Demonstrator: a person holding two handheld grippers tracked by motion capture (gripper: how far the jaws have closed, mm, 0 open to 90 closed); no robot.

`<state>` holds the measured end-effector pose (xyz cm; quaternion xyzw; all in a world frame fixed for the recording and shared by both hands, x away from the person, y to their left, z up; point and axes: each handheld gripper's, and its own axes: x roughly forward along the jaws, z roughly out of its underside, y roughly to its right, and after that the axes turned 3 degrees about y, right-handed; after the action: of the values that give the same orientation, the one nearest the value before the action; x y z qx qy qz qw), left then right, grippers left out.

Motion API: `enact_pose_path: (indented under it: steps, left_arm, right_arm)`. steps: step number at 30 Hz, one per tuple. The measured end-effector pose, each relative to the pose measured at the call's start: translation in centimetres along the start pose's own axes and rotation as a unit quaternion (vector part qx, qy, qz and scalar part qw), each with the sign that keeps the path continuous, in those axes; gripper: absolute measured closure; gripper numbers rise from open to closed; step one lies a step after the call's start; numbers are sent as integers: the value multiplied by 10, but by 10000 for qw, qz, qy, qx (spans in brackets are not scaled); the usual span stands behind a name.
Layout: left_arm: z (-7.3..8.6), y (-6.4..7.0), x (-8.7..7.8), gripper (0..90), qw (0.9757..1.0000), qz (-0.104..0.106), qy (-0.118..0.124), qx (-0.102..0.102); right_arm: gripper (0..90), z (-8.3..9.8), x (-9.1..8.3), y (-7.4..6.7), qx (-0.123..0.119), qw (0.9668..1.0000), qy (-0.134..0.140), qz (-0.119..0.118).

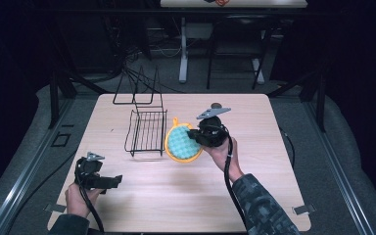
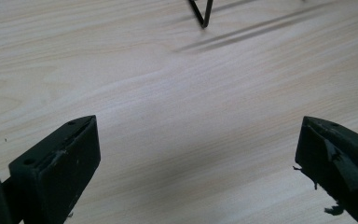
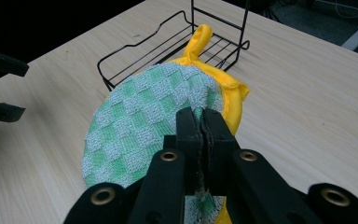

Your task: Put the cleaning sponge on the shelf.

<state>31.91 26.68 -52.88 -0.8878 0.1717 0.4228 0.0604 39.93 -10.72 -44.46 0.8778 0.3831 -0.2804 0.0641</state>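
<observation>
We see the right gripper (image 1: 201,136) clenched on the right edge of a round green-checked pot holder (image 1: 180,142) with a yellow border; in the right gripper view its jaws are pressed together on the cloth (image 3: 149,121). The pot holder sits near the table's (image 1: 274,196) centre, raised off the wood on its gripped side, its yellow loop (image 3: 199,39) pointing toward the black wire rack (image 1: 147,129) just left of it. We note the left gripper (image 1: 113,180) at the near left, jaws spread wide over bare wood, holding nothing.
</observation>
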Motion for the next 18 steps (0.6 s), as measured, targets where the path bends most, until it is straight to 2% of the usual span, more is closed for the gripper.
enact_pose_path:
  steps: [9,18]
  left_arm:
    - [0,0,0,0,10000,5,-12,5]
    - [-1,0,2,0,10000,66,-36,-9]
  right_arm:
    - [872,-11,11,-7,-38,10000,66,-43]
    - [872,-22,32,-17,-16,9999,77,-140]
